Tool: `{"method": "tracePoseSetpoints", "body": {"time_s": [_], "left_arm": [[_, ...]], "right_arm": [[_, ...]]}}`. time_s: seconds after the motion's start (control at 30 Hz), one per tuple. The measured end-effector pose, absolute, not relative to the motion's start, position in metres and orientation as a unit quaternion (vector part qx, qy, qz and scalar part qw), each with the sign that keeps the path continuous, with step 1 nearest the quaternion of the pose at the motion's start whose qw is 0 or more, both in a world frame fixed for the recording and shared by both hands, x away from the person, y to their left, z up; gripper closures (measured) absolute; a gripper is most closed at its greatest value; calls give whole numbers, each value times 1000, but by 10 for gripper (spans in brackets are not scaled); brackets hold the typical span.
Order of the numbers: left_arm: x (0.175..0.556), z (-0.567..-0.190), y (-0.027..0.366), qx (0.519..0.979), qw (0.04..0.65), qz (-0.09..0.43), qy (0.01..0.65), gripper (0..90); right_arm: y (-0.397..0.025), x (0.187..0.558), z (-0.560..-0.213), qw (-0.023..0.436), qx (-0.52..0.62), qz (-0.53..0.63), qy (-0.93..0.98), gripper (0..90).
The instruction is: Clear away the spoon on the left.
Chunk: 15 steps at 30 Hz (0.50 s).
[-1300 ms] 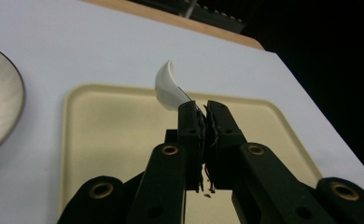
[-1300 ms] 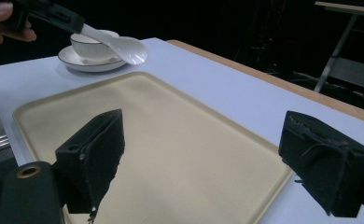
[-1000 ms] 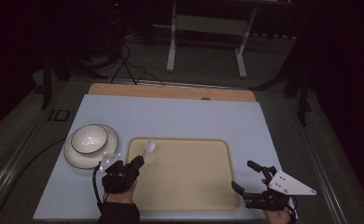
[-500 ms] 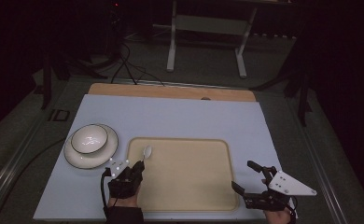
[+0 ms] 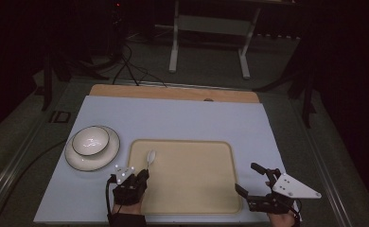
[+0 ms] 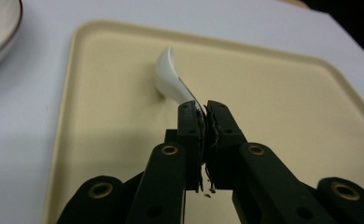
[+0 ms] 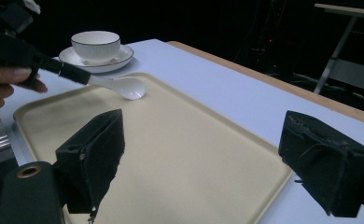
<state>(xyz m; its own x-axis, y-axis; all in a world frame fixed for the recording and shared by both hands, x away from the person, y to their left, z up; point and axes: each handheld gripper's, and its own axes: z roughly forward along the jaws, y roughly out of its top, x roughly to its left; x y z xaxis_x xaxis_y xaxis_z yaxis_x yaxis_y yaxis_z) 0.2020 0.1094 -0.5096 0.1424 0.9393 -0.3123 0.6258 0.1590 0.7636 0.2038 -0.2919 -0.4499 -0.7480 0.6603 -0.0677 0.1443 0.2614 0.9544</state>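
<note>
The table point(image 5: 182, 118) carried a beige tray point(image 5: 192, 189) and, left of it, a white bowl point(image 5: 91, 140) on a saucer point(image 5: 74, 158). The right gripper point(image 5: 251, 182) hovered at the tray's right edge, jaws wide apart. The left gripper point(image 5: 142, 173) clamped the handle of a white spoon point(image 6: 170, 77), its bowl resting on the tray's left part.
</note>
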Motion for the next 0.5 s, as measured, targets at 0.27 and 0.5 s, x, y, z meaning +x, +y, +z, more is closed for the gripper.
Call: {"method": "tracePoseSetpoints", "body": {"time_s": [0.27, 0.5], "left_arm": [[197, -523, 105, 630, 412, 171, 635, 850], [198, -530, 105, 636, 403, 158, 639, 849]], "right_arm": [[-292, 204, -450, 236, 266, 546, 758, 143], [-292, 204, -450, 236, 267, 546, 758, 143]]}}
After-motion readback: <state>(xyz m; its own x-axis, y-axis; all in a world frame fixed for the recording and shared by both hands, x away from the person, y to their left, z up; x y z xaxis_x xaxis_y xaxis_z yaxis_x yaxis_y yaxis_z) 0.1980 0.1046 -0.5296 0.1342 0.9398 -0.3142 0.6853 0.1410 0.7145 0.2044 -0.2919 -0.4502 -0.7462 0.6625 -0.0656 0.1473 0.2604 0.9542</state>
